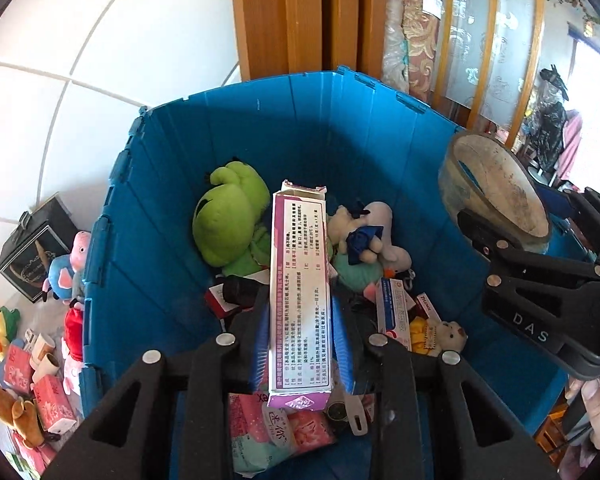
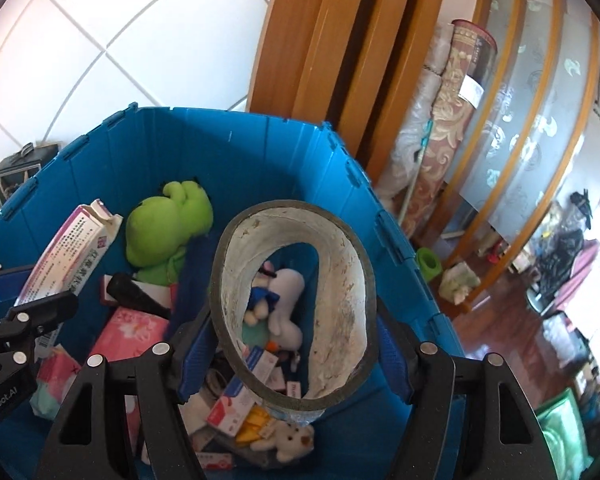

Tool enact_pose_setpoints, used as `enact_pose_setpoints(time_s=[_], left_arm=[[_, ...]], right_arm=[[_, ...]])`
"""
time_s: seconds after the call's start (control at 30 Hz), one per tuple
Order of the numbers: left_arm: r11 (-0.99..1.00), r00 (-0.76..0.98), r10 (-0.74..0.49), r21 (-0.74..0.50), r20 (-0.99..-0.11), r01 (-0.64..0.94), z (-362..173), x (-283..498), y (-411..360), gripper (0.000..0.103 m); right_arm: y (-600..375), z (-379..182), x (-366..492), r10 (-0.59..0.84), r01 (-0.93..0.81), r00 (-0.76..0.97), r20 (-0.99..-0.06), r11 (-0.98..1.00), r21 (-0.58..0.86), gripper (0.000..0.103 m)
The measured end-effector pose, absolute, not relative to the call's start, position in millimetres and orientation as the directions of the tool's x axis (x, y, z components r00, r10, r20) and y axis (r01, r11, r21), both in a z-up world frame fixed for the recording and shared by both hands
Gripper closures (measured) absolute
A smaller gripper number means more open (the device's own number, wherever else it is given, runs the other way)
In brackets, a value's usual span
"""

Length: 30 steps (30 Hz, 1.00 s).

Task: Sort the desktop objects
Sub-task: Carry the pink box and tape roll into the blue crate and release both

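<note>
White tiled floor, wooden door frame behind blue folding crate (image 1: 168, 184), half full of plush toys and packets.

Left gripper (image 1: 300, 344) over crate, pads clamped on long purple-white medicine box (image 1: 300, 300), box pointing forward above green plush frog (image 1: 230, 220).

Right gripper (image 2: 296, 336) beside it, jaws about half spread, gripping worn tape roll (image 2: 292, 300) by sides.

Advice: spread jaws only while well inside rim; drop low, clear of other claw.

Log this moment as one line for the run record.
left gripper: shut on purple box | right gripper: shut on tape roll | both over blue crate
</note>
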<state>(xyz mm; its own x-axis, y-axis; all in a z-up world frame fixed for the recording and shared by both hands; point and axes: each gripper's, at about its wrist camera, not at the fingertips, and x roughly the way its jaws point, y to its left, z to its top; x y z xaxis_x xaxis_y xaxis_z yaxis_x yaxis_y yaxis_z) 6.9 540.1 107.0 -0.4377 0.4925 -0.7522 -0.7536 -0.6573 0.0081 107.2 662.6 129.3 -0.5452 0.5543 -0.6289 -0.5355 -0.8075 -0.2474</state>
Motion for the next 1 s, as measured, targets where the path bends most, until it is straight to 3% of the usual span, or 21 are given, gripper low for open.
enact_pose_setpoints(time_s=[0.07, 0.13, 0.17, 0.43, 0.57, 0.67, 1.0], left_arm=[[-0.671, -0.465, 0.488, 0.023, -0.739, -0.741, 108, 9, 538, 0.059], [-0.688, -0.513, 0.478, 0.060, -0.713, -0.724, 110, 12, 537, 0.038], [-0.693, -0.536, 0.471, 0.082, -0.701, -0.716, 111, 15, 537, 0.035], [-0.697, -0.621, 0.464, 0.173, -0.631, -0.696, 114, 26, 536, 0.034], [-0.711, -0.626, 0.474, 0.151, -0.619, -0.687, 117, 23, 531, 0.034], [-0.735, -0.662, 0.499, 0.132, -0.560, -0.666, 124, 27, 517, 0.034], [-0.822, -0.761, 0.531, -0.009, -0.373, -0.569, 158, 38, 423, 0.032]], right_arm=[[661, 128, 109, 0.560, -0.541, -0.544, -0.625, -0.803, -0.248, 0.031], [661, 127, 111, 0.573, -0.555, -0.544, -0.613, -0.794, -0.249, 0.031], [660, 127, 112, 0.577, -0.561, -0.541, -0.612, -0.790, -0.249, 0.030], [657, 130, 113, 0.634, -0.602, -0.524, -0.569, -0.748, -0.278, 0.004], [651, 131, 113, 0.688, -0.632, -0.509, -0.517, -0.706, -0.318, 0.001], [649, 132, 116, 0.708, -0.649, -0.515, -0.483, -0.690, -0.321, 0.001], [651, 142, 141, 0.628, -0.625, -0.647, -0.433, -0.762, -0.170, 0.000]])
